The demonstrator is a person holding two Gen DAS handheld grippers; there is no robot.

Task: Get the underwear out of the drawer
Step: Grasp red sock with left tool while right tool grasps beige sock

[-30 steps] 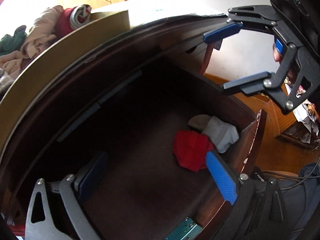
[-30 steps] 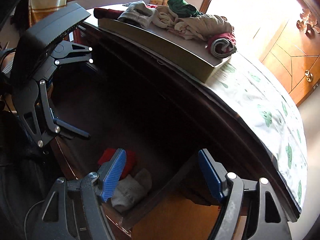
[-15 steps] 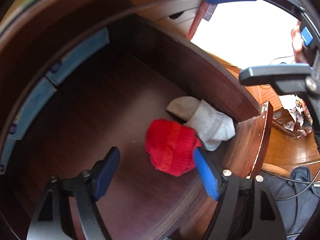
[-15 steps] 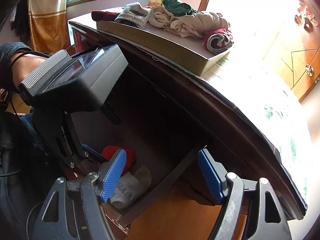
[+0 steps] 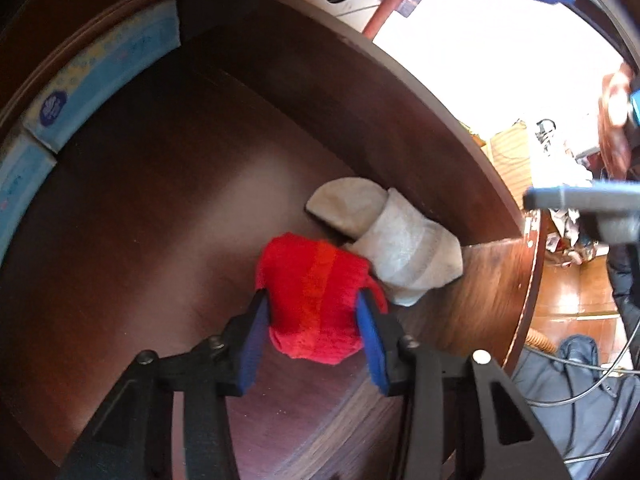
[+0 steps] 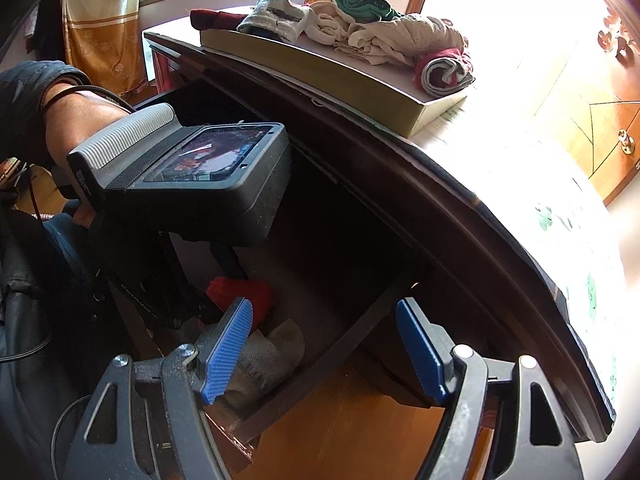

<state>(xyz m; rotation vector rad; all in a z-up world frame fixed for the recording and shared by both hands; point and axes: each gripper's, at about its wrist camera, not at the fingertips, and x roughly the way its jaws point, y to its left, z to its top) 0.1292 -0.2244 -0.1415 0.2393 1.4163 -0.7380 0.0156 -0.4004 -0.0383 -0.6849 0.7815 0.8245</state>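
Note:
The dark wooden drawer stands open. On its floor lies a folded red underwear, with a folded grey-white garment touching it on the right. My left gripper is down inside the drawer with both blue pads pressed against the sides of the red underwear. In the right wrist view the red underwear and the grey garment show below the left gripper's body. My right gripper is open and empty, above the drawer's front corner.
Light blue packets line the drawer's back wall. A shallow box with several folded garments sits on the dresser top. The wooden floor and cables lie beyond the drawer front.
My left gripper has gone down into the drawer, moved up to the red underwear and narrowed its jaws around it. The right gripper has stayed still and open.

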